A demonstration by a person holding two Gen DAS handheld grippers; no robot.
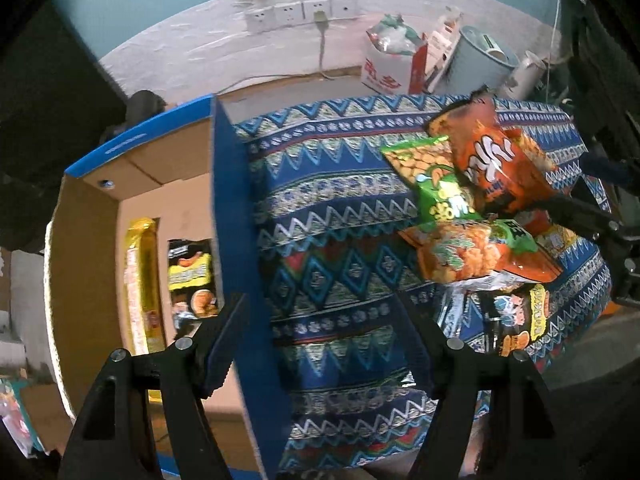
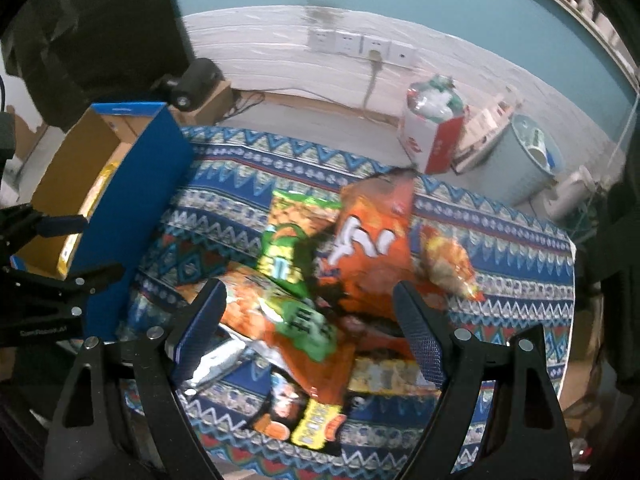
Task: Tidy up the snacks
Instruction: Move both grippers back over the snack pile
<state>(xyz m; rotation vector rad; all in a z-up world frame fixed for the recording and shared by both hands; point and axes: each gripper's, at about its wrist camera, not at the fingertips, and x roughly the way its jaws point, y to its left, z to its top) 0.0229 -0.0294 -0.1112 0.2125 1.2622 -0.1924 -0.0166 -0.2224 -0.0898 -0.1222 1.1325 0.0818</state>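
My left gripper [image 1: 316, 316] is open and empty, its fingers straddling the blue wall of a cardboard box [image 1: 224, 184]. Inside the box lie a long yellow packet [image 1: 140, 280] and a black-and-yellow bag [image 1: 192, 276]. To the right, snack bags are piled on the patterned cloth [image 1: 328, 208]: an orange bag [image 2: 372, 248], a green bag [image 2: 288, 240], an orange-and-green bag [image 2: 280, 320], a silver packet [image 2: 216, 360] and a black-and-yellow bag [image 2: 304, 412]. My right gripper [image 2: 310, 296] hangs open over this pile, with no pad pressing on a bag.
Behind the table stand a red-and-white carton [image 2: 432, 140] stuffed with wrappers and a pale blue bin [image 2: 524, 160]. Wall sockets [image 2: 360, 46] with a plugged cable are on the back wall. A black camera [image 2: 192, 84] sits behind the box.
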